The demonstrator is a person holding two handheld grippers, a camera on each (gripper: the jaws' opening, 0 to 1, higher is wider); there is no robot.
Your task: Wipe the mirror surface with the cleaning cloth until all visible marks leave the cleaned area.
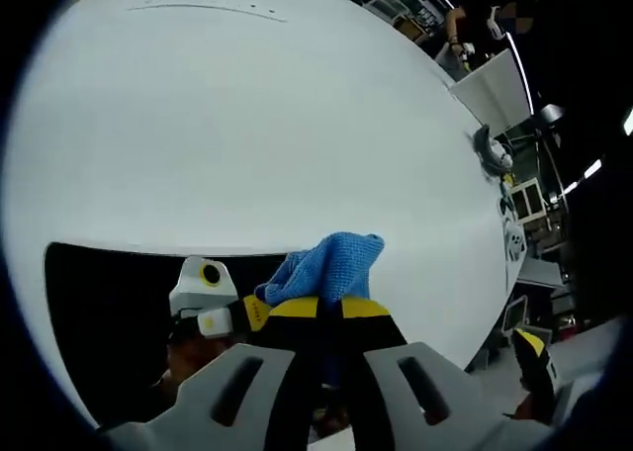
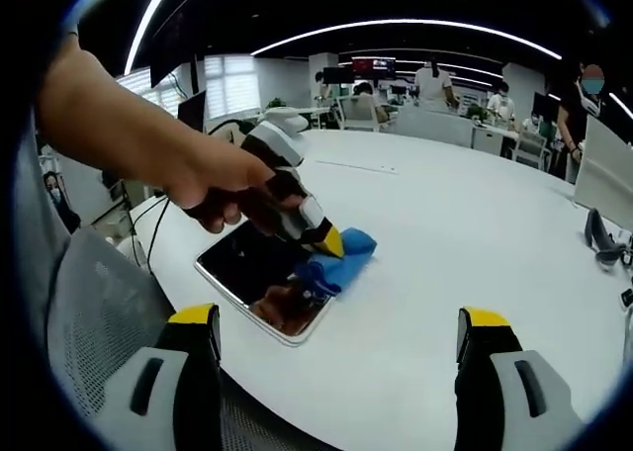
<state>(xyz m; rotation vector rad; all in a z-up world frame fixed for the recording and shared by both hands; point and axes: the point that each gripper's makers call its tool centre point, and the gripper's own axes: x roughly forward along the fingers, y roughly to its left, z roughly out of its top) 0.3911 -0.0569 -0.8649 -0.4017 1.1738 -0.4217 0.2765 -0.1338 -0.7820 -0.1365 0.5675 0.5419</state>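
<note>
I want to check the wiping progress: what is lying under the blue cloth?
The blue cloth overlaps the mirror's far edge and the white table. Any marks beneath it are covered.

Left gripper (image 2: 331, 241) gripped by person's hand (image 2: 213, 189), forearm reaching in from upper left, jaws angled down and closed on blue cloth (image 1: 331, 265). Right gripper (image 2: 336, 357) low in right gripper view, jaws wide apart, holding nothing.

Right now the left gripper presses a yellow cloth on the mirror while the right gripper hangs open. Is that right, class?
Not quite: the cleaning cloth is blue, as the right gripper view shows. The left gripper does press it on the mirror, and the right gripper hangs open.
</note>
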